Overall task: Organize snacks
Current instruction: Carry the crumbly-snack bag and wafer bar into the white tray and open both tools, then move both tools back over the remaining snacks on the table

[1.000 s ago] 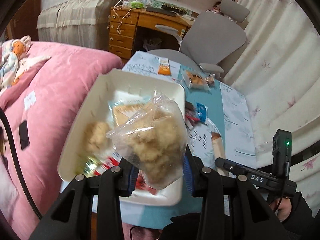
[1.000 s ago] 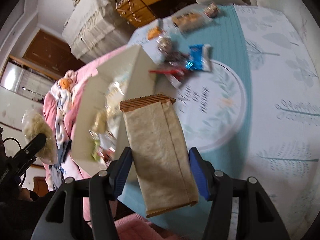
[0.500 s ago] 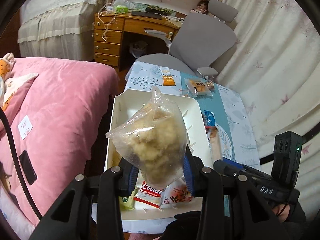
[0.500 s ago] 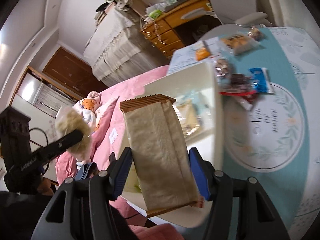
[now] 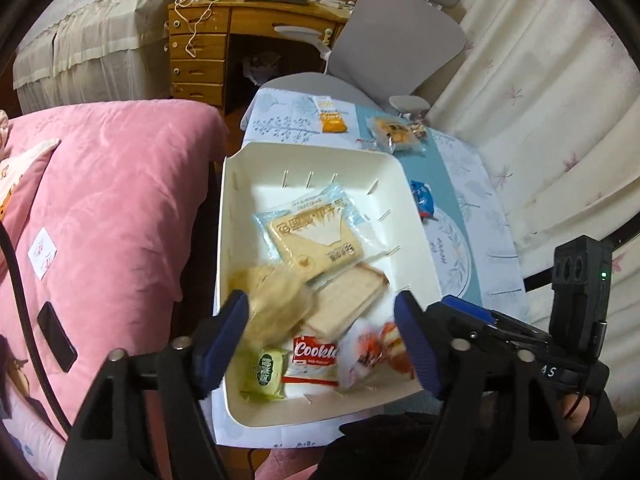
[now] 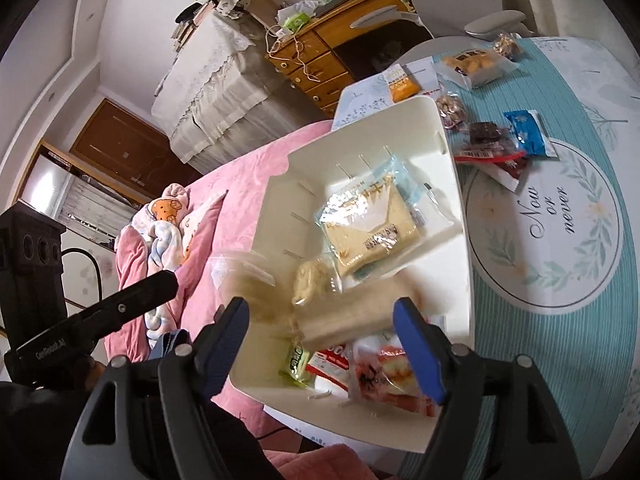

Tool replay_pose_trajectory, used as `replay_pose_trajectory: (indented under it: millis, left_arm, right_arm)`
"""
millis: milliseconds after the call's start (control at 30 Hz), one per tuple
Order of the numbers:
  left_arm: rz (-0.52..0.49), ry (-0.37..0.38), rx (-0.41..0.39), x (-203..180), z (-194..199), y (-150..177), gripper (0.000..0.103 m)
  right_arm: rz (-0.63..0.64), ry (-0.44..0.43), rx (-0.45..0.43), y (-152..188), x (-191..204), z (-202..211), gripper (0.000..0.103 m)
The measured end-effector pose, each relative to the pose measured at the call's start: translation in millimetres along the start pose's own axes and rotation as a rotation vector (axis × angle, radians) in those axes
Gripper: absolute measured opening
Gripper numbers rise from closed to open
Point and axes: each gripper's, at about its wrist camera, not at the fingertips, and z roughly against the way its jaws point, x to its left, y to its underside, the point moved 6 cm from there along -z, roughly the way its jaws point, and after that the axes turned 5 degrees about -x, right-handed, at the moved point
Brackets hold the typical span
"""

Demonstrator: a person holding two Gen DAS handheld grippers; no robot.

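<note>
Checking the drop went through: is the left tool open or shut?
Open. The left tool has its blue pads spread wide with nothing between them; the clear bag of pale puffed snacks lies in the white plastic bin.

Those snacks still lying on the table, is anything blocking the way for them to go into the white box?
Nothing visible does. The white box is open-topped, and the blue packet and dark snack packets lie on the tablecloth just beside its wall. Both the left gripper and right gripper hang open above the box.
</note>
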Motion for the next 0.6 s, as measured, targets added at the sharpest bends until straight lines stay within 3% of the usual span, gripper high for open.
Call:
replay_pose_trajectory:
  millis: [333,600]
  left_arm:
    - [-0.03,-0.009,0.058,-13.4,-20.6,2.0,0.077]
    - [-0.106,-0.017,0.041,-40.4,-29.1,-25.3,0.078]
  right_arm:
    - [-0.021,0.119,0.03,20.9,-13.7,16.6,0.075]
    - [-0.025,0.286,-0.044,16.0,-41.2,49.6,0.075]
